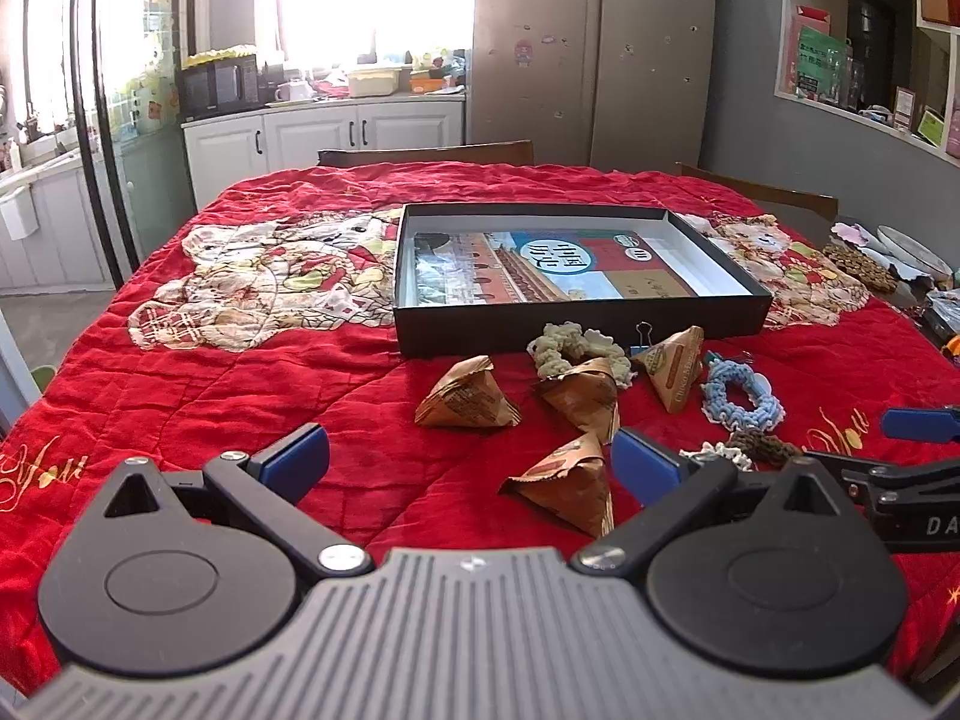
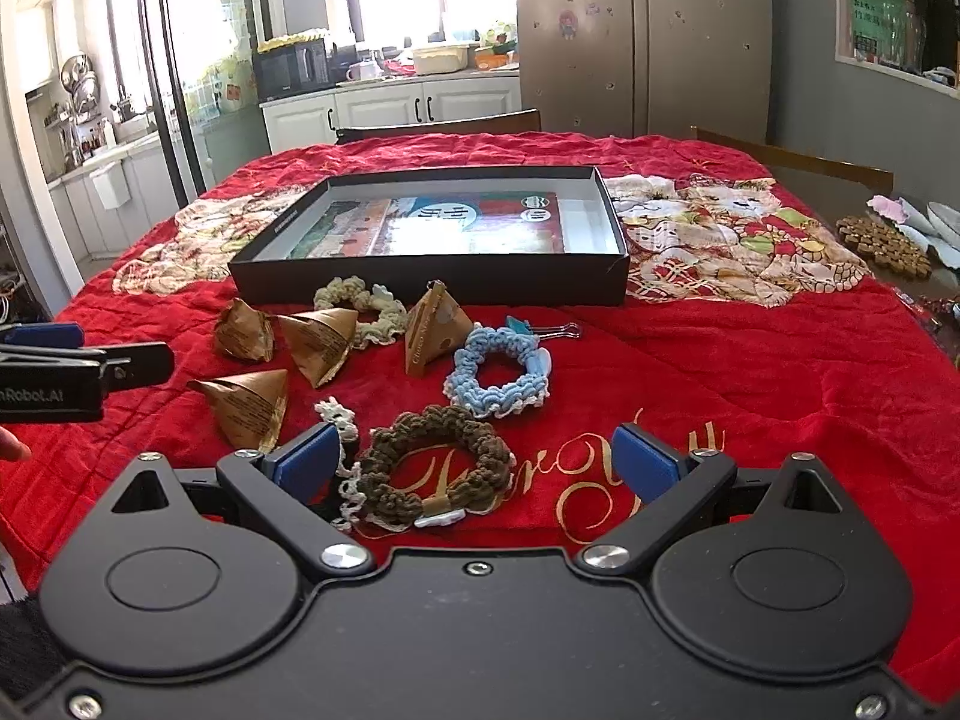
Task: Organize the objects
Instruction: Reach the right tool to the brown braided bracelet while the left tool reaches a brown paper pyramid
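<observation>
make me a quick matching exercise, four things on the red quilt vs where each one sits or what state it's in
Things:
1. brown crochet scrunchie
2. book
3. blue crochet scrunchie
4. binder clip

Places or states:
a. lying flat inside the black box
b. between the open fingers of the right hand-held gripper
c. poking out from behind the blue scrunchie, on the quilt
d. just right of the upright paper pyramid packet

Pairs: 1-b, 2-a, 3-d, 4-c
</observation>
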`<control>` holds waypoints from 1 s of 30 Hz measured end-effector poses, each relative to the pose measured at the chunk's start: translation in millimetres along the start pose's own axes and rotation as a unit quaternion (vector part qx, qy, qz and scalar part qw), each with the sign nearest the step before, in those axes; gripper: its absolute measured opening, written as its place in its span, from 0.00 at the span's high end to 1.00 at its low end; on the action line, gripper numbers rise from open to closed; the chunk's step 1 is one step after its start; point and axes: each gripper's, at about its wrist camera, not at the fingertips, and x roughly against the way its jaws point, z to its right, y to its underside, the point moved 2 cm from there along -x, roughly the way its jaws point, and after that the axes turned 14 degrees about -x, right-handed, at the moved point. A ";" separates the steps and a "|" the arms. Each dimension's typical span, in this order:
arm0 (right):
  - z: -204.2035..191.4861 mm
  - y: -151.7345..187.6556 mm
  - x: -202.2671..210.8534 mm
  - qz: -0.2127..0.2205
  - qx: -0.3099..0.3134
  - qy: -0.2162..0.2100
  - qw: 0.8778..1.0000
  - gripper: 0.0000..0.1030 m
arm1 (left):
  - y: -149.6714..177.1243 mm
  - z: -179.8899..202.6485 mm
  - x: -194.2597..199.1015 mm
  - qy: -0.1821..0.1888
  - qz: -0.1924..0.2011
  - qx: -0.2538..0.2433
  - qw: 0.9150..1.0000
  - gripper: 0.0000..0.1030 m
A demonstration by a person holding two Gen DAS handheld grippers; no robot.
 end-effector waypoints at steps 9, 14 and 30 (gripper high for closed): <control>9.5 2.0 -14.9 -0.010 -0.005 0.009 1.000 0.27 | 1.7 5.6 -8.8 0.058 0.012 -0.028 0.998 0.05; 10.6 4.9 -27.7 -0.027 -0.001 0.005 1.000 0.46 | 5.5 11.4 -26.9 0.085 -0.009 -0.033 0.996 0.13; 8.7 7.8 -53.5 -0.047 0.015 -0.002 0.999 0.78 | 13.8 14.4 -62.8 0.123 -0.042 -0.017 0.991 0.44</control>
